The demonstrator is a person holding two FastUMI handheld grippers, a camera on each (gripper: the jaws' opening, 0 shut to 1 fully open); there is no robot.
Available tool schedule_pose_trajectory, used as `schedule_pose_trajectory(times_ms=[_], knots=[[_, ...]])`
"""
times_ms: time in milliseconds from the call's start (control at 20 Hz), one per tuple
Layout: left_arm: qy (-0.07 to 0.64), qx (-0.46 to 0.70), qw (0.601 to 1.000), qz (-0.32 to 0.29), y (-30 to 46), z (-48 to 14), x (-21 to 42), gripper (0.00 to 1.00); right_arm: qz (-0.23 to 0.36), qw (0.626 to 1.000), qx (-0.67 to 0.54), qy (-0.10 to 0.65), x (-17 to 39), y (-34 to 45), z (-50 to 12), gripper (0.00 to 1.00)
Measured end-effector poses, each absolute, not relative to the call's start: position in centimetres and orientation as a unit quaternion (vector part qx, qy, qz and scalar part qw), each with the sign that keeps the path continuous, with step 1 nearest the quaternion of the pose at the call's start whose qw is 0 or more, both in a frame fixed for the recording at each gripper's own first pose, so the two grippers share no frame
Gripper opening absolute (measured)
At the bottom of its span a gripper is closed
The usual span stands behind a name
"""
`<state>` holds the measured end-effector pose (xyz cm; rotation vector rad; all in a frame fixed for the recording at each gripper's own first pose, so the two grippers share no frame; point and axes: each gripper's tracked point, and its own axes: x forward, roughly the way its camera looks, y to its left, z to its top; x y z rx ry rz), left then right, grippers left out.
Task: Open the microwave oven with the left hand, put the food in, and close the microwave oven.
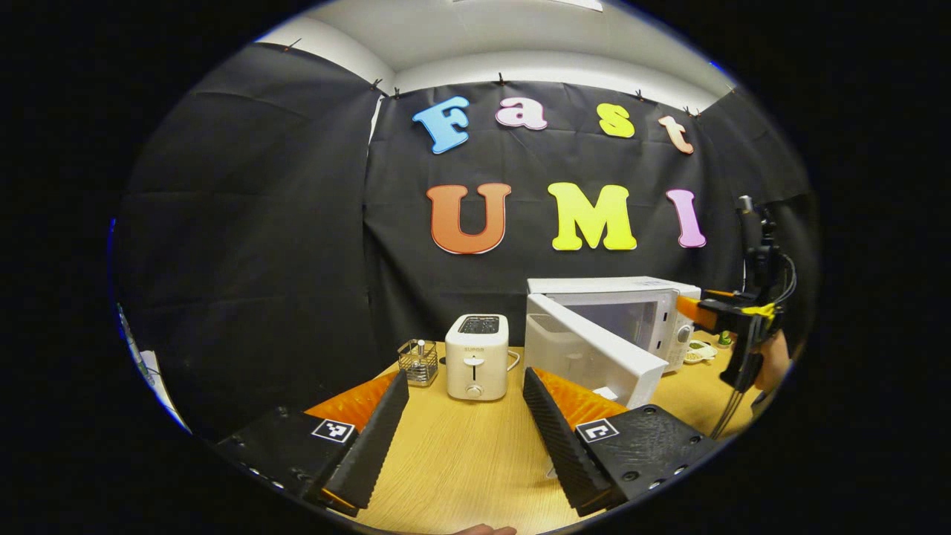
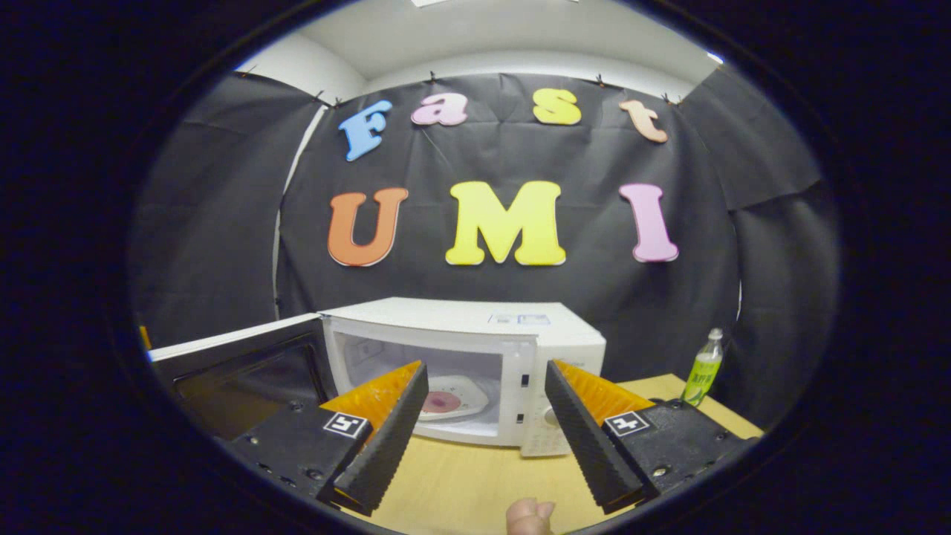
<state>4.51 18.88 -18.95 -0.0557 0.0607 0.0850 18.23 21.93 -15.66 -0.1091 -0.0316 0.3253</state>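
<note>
The right gripper (image 2: 479, 431) is held spread and empty before the microwave (image 2: 475, 349), since the food (image 2: 444, 401) lies inside on the turntable. The left gripper (image 1: 464, 431), also spread, is kept back near the open door (image 1: 594, 349), probably to shut it.

The microwave oven (image 2: 475, 357) is white, its open door (image 2: 238, 371) dark on the inner face with a white edge. Inside it lies a white plate (image 2: 453, 397) with a pinkish-red patch of food (image 2: 440, 402). Left of the microwave oven stands a cream-white toaster (image 1: 476, 357). The tabletop (image 1: 461, 453) is pale wood grain. Each claw, left (image 1: 464, 435) and right (image 2: 483, 438), has ribbed black fingers backed in orange, with black-and-white square markers. Right of the microwave oven, a bottle (image 2: 702, 369) carries a green label.
</note>
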Motion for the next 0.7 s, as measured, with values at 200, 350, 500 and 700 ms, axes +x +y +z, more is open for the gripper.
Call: schedule_pose_trajectory(times_ms=[200,350,500,700], knots=[[0.014,-0.006,1.000,0.018,18.0,-18.7,5.1,0.75,0.174,0.980,-0.080,-0.052,11.6,18.1,-11.5,1.00],[0.010,-0.005,1.000,0.010,17.6,-19.0,5.7,0.25,0.176,0.979,-0.074,-0.072,7.1,15.7,-9.5,0.96],[0.021,-0.022,0.999,-0.023,16.2,-20.5,6.1,0.07,0.190,0.977,-0.063,-0.073,3.9,14.3,-8.5,1.00],[0.035,-0.030,0.996,-0.078,13.5,-22.7,6.7,0.04,0.200,0.976,-0.054,-0.069,2.1,12.4,-7.3,1.00]])
